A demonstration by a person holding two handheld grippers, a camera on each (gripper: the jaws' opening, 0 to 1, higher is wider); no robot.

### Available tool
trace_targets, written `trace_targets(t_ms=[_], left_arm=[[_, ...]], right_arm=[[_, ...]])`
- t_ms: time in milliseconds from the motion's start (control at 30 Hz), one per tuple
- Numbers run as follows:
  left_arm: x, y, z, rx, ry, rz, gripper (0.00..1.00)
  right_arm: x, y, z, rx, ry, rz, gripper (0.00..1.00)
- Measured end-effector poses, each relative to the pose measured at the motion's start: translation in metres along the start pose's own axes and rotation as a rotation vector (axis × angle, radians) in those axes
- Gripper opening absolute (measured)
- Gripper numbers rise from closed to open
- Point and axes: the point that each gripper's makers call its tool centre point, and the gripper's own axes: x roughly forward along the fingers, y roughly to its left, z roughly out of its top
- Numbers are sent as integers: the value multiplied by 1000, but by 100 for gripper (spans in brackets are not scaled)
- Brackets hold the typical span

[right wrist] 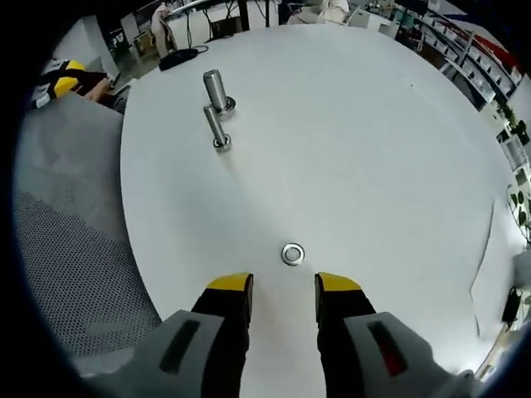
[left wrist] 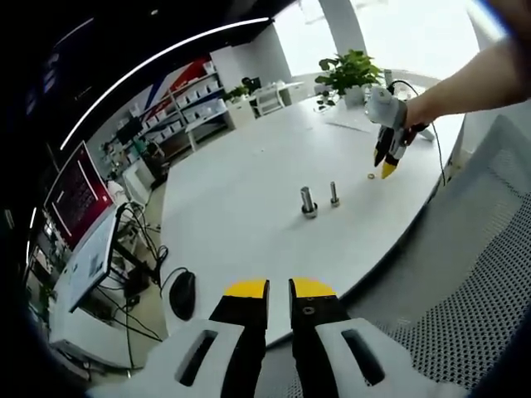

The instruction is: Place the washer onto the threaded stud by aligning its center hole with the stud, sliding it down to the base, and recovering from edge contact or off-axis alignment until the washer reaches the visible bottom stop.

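Right gripper [right wrist: 284,286] is hovering low over the table [right wrist: 373,149], jaws apart and empty, yellow tips flanking a gap just short of the washer [right wrist: 292,254], which is lying flat on the bare top right ahead of them; in the left gripper view the same gripper [left wrist: 387,162] is showing held in a hand [left wrist: 415,112], pointing down with the washer [left wrist: 371,176] just beside its tip. Left gripper [left wrist: 279,290] is sitting back past the table [left wrist: 241,207] edge, jaws a narrow gap apart, holding nothing. Two upright metal posts are standing near mid-table, well apart from the washer: a thinner stud [right wrist: 217,128] and a thicker stud [right wrist: 216,89] right next to each other, also visible as the thin stud [left wrist: 334,194] and thick stud [left wrist: 308,201] from the left; can't tell from here which one is threaded. Washer looks like a small, thin, rigid steel ring, light, smooth and probably slippery on this slick top, sitting flush so little edge to grab; best bet is pinching across the outer rim on opposite sides, or tipping it up first, keeping the centre hole free for the stud. Pick not yet done, placing still ahead. A mouse [left wrist: 182,293] is lying near the left edge
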Motion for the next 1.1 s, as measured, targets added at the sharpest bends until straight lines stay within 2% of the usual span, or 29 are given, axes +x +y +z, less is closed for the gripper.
trace_targets(t_ms=[133, 267, 500, 667, 800, 867, 1100], left_arm=[[1, 0, -1, -1, 8, -2, 7], [0, -1, -2, 0, 13, -5, 7], [1, 0, -3, -1, 20, -1, 7], [1, 0, -2, 4, 15, -4, 7], [2, 0, -4, 5, 27, -3, 7], [2, 0, -6, 9, 38, -2, 7], [2, 1, -6, 6, 35, 3, 7]], right_arm=[[7, -1, 3, -7, 23, 16, 31], [14, -1, 7, -54, 50, 37, 28], [14, -3, 7, -123, 99, 45, 26], [14, -3, 8, -132, 110, 44, 24], [15, -4, 10, -138, 103, 40, 18], [15, -3, 10, -181, 108, 37, 16], [15, -2, 10, -173, 116, 19, 14]])
